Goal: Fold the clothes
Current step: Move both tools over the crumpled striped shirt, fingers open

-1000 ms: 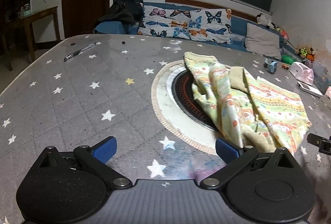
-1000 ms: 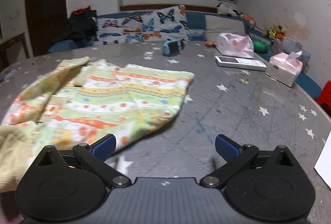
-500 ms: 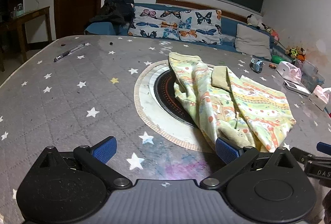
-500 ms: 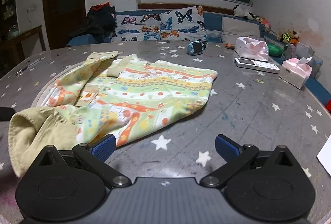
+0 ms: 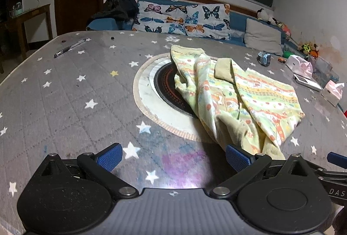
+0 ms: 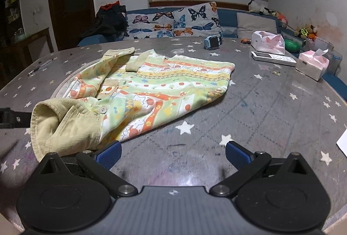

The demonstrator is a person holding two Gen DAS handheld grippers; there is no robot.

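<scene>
Over the last second both grippers drew back from the shirt (image 6: pixel 151 91) toward the near table edge. In the right wrist view the shirt went from filling the lower left of the frame to lying wholly in sight, its corduroy collar (image 6: pixel 63 124) just ahead of the left blue pad (image 6: pixel 108 153). In the left wrist view the shirt (image 5: pixel 238 96) receded, and the right gripper's finger (image 5: pixel 337 158) came into view at the right edge.

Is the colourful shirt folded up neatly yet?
Not yet. The shirt lies rumpled on the table, its collar bunched and a sleeve flopped over.
</scene>
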